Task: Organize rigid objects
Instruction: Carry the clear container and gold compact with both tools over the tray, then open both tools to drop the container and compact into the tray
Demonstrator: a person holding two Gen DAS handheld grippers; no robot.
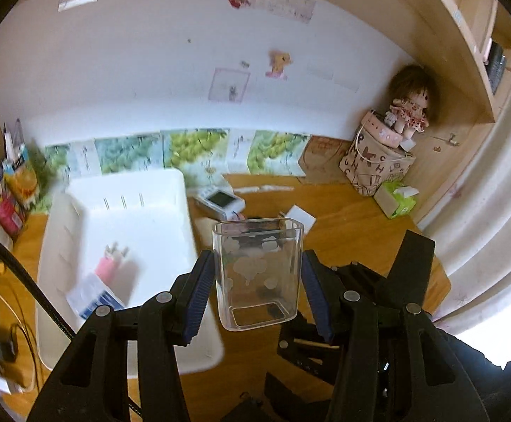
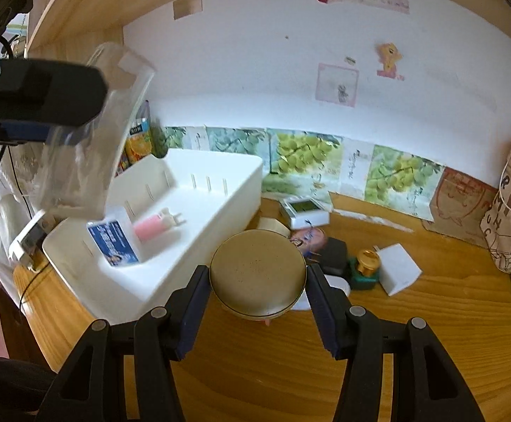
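Wooden desk sits by a white wall. The left gripper squeezes a clear cup, up in the air beside the white bin. The right gripper squeezes a round gold tin, just off the bin's near right corner. A pink plug and blue box lie in the bin.

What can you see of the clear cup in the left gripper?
The clear plastic cup is a rounded-rectangular tumbler, transparent with frosted white cloud-like prints, and looks empty. The left gripper clamps it between its blue pads, mouth pointing away from the wrist camera. The right wrist view shows it held in the air, tilted, above the near left corner of the white bin, touching nothing but the pads.
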